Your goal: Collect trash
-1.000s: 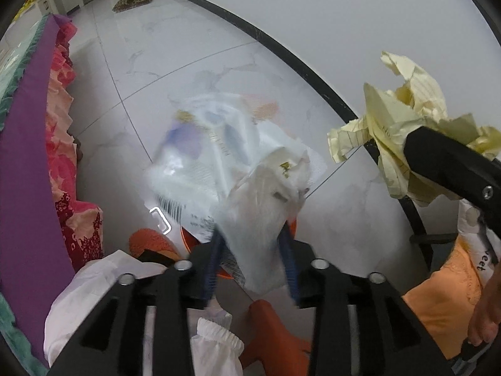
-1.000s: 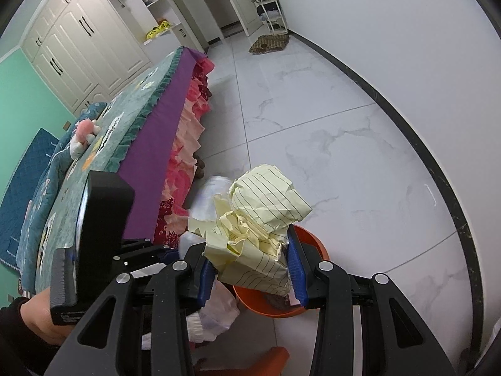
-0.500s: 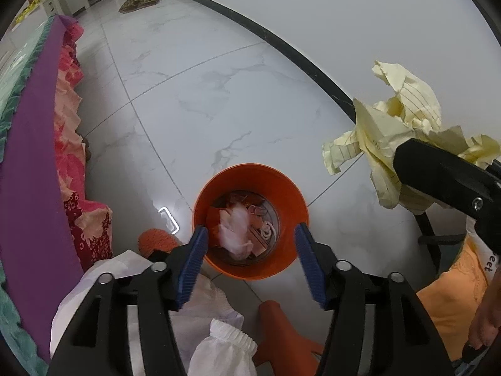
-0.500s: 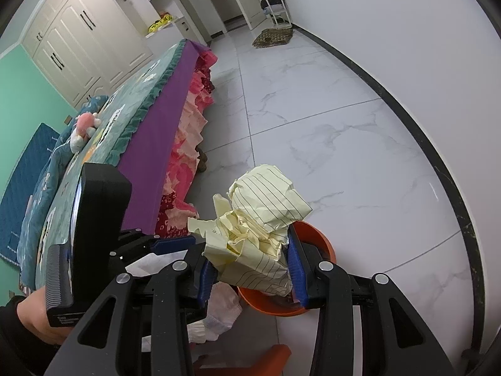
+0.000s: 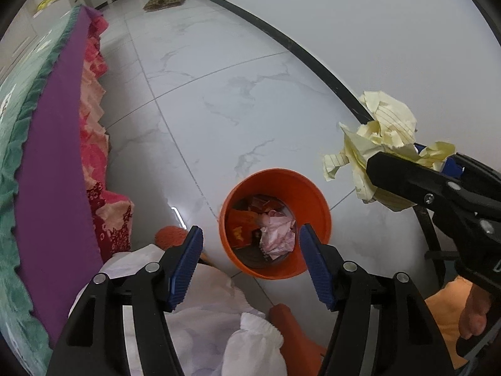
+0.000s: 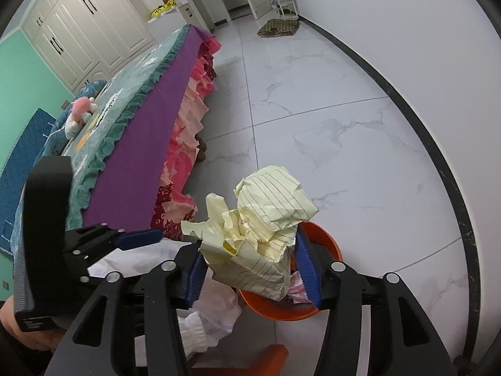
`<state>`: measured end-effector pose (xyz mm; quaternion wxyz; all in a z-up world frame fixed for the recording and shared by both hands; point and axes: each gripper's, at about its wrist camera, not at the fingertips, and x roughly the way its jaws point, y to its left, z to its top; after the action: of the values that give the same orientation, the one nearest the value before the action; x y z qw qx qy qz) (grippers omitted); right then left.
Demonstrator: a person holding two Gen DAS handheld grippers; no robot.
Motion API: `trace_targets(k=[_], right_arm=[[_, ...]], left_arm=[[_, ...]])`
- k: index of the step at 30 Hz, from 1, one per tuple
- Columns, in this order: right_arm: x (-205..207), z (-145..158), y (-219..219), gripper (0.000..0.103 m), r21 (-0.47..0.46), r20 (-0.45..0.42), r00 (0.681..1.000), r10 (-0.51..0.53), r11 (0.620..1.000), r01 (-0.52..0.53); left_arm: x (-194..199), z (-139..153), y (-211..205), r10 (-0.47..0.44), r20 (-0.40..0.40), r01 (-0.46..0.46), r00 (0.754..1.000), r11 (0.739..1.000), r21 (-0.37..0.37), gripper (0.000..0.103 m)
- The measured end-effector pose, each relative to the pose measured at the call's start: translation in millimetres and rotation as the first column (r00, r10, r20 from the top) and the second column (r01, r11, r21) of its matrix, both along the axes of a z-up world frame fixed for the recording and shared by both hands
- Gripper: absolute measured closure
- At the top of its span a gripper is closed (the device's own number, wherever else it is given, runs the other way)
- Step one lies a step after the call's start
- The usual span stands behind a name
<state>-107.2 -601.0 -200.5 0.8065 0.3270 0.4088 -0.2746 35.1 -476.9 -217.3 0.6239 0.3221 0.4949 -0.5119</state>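
Note:
An orange trash bin [image 5: 308,188] stands on the white marble floor, holding crumpled pink plastic [image 5: 277,235] and red wrappers. My left gripper [image 5: 250,266] is open and empty, hovering just above the bin's near rim. My right gripper [image 6: 250,266] is shut on a wad of crumpled yellow lined paper [image 6: 266,219], held above and just in front of the bin [image 6: 325,241]. The right gripper with the paper [image 5: 382,138] also shows in the left wrist view, right of the bin.
A bed with a purple and pink frilled skirt [image 5: 62,172] runs along the left. White clothing [image 5: 200,319] and an orange stool [image 5: 297,335] lie below the grippers. A white wall with a black skirting [image 6: 438,144] borders the right. A brown mat [image 6: 277,28] lies far back.
My left gripper opened and dropped the plastic wrapper into the orange bin. The right gripper holds the yellow paper as before and has barely shifted.

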Motion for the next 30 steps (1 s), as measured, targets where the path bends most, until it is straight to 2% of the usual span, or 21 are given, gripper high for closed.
trace_targets(k=[2, 9, 17, 22, 24, 27, 29, 30], right_arm=[[4.3, -3.3, 0.6, 0.04, -0.007, -0.026, 1.0, -0.002, 1.0, 0.002], [10.9, -9.2, 0.5, 0.038, 0.001, -0.047, 0.999, -0.004, 1.0, 0.004], [13.2, 0.9, 7.8, 0.037, -0.017, -0.031, 1.0, -0.004, 1.0, 0.004], [18.9, 21.0, 20.9, 0.037, -0.051, 0.006, 1.0, 0.01, 0.999, -0.009], [23.3, 35.4, 29.2, 0.036, -0.078, 0.031, 0.999, 0.025, 0.997, -0.023], [30.5, 57.6, 43.4, 0.036, -0.126, 0.067, 0.996, 0.056, 0.991, -0.047], [35.1, 70.6, 54.2, 0.028, -0.151, 0.093, 0.993, 0.077, 0.987, -0.063], [38.2, 79.2, 61.2, 0.027, -0.17, 0.112, 0.989, 0.092, 0.983, -0.072]], left_arm=[[3.5, 0.1, 1.0, 0.008, 0.002, -0.008, 1.0, 1.0, 0.0, 0.038], [11.0, 0.6, 5.5, 0.028, -0.002, -0.028, 1.0, 1.0, -0.009, 0.038], [15.6, 11.5, 18.0, 0.056, 0.004, -0.056, 0.998, 0.998, -0.035, 0.038], [22.3, 36.6, 35.7, 0.11, 0.022, -0.107, 0.994, 0.989, -0.105, 0.037], [26.5, 53.6, 48.3, 0.143, 0.036, -0.137, 0.989, 0.979, -0.149, 0.03], [32.5, 79.2, 68.0, 0.186, 0.068, -0.167, 0.98, 0.962, -0.217, 0.029], [37.2, 94.0, 82.5, 0.222, 0.08, -0.196, 0.972, 0.947, -0.253, 0.029], [40.4, 102.7, 92.1, 0.245, 0.087, -0.213, 0.966, 0.938, -0.273, 0.029]])
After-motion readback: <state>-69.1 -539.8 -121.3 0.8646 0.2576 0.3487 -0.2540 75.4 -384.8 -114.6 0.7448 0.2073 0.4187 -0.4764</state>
